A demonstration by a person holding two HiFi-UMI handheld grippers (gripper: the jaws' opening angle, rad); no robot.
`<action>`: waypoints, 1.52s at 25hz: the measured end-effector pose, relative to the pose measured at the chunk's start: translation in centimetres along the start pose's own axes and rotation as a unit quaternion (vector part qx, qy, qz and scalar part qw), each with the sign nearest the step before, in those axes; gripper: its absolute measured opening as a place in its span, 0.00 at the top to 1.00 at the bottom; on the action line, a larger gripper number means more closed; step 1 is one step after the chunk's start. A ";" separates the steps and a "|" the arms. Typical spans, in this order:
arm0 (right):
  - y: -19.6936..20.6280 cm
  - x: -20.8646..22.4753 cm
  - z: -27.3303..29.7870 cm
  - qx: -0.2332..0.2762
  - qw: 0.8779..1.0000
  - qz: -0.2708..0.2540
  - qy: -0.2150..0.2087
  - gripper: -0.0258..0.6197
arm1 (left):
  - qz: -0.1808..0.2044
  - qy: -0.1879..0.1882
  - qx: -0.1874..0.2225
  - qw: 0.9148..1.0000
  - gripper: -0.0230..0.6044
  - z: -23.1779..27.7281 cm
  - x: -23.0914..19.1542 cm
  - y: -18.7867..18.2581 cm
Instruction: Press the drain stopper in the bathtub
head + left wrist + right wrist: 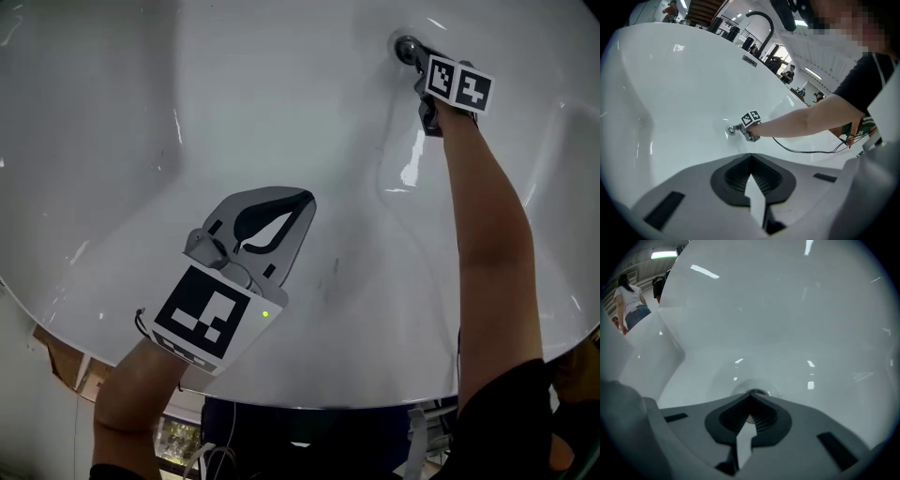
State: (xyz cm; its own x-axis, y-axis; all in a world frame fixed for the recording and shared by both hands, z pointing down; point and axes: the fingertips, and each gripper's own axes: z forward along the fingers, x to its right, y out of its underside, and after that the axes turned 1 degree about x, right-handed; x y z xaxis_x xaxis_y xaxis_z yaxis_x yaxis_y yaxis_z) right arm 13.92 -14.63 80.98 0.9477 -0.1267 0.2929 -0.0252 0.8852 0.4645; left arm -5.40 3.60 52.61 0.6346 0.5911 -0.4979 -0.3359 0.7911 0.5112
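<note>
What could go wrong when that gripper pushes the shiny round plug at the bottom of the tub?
1. The right gripper has its jaws shut into a narrow tip right at the shiny, rounded drain stopper, so a push might slide off and knock the glossy bathtub.
2. It may land off-centre, so the stopper might not click down.
3. A thin cable runs from that gripper across the tub and could snag.

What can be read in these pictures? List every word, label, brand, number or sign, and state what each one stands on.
No words, numbers or brands are legible in any view.
Left cube on the left gripper: black-and-white square marker, no letters.
Right cube on the right gripper: two such markers, no letters.
Bathtub: no print visible.
Hall behind the tub: nothing large enough to read.
</note>
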 end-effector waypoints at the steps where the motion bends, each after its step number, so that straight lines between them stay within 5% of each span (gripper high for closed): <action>1: -0.2 0.3 0.4 0.001 1.000 0.005 0.002 0.94 | 0.000 0.001 0.000 1.000 0.96 0.3 -0.2 0.0; 22: 0.7 0.1 3.6 -0.084 0.996 0.014 -0.011 0.94 | -0.027 0.018 0.006 0.999 0.96 1.7 0.0 1.2; 33: 0.9 -0.1 3.8 -0.120 0.992 -0.032 0.035 0.94 | -0.043 0.017 0.007 0.999 0.96 1.5 -0.4 1.1; 36: 0.4 0.4 3.3 -0.092 0.995 0.035 0.032 0.93 | -0.032 0.012 0.002 0.999 0.96 1.0 0.0 0.5; 38: -1.7 0.6 0.4 0.000 0.991 0.131 0.003 0.94 | -0.018 0.008 0.003 1.000 0.96 0.2 0.7 -0.2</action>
State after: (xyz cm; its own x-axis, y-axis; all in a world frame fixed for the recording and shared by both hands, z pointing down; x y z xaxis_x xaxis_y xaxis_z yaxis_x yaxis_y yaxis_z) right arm 14.40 -16.38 80.75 0.9104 0.1108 0.3986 -0.2711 0.8875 0.3726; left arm -4.79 3.85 52.31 0.6355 0.5644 -0.5269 -0.3092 0.8114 0.4961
